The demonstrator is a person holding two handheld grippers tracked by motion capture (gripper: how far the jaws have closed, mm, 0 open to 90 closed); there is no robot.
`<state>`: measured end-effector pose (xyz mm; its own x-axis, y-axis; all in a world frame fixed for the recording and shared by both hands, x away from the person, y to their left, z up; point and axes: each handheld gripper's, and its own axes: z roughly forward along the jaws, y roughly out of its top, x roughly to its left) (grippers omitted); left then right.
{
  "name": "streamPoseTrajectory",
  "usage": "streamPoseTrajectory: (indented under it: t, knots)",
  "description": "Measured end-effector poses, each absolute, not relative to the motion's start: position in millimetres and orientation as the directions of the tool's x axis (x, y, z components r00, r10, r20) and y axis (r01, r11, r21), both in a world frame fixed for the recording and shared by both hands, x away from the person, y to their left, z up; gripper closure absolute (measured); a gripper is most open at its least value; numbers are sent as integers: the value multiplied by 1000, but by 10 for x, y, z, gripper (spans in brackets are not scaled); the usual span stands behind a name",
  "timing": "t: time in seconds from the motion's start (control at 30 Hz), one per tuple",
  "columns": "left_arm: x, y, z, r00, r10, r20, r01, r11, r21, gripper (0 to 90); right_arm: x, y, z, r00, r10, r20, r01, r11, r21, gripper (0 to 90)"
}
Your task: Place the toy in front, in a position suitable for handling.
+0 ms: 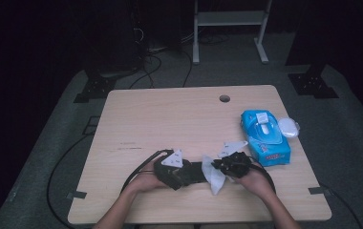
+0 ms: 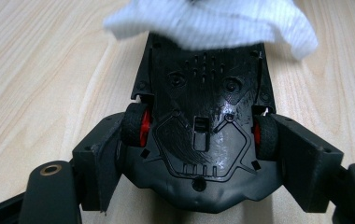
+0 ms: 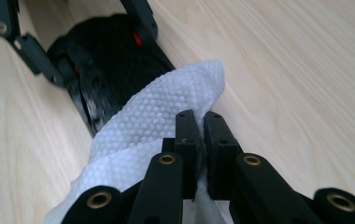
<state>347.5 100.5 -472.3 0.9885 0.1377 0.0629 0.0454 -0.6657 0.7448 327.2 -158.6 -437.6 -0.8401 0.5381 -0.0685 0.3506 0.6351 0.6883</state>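
On the counter [image 1: 136,114], the left tool [image 2: 199,149] is clamping an upturned black toy car [image 2: 203,121] by its sides while the right tool [image 3: 200,128], pinching a white wipe [image 3: 152,126], is rubbing the car's far end, best done with light, even strokes.

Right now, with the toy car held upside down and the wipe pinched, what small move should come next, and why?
Probably draw the wet wipe along the toy car's underside toward its rear wheels. The left hand-held gripper clamps the car belly-up, the right hand-held gripper pinches the wipe, and the wipe covers just the far end.
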Motion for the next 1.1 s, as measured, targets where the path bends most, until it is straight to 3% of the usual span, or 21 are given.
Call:
streamPoseTrajectory:
  t: [0.2,0.53,0.8,1.1]
  knots:
    - [3471,982,-4725,988,136,68,40,-666,745,241,3219,-1727,-4393,-832,553,-50,374,624,686,855]
    - [3466,995,-4725,988,137,69,40,-666,745,241,3319,-1340,-4352,-859,508,-63,334,651,682,859]
    - [3475,1003,-4730,989,129,74,31,-668,744,241,3261,-1729,-4389,-823,567,-29,387,598,702,861]
    - [3488,998,-4738,988,140,68,44,-667,744,241,3176,-1696,-4390,-868,494,57,379,583,719,861]
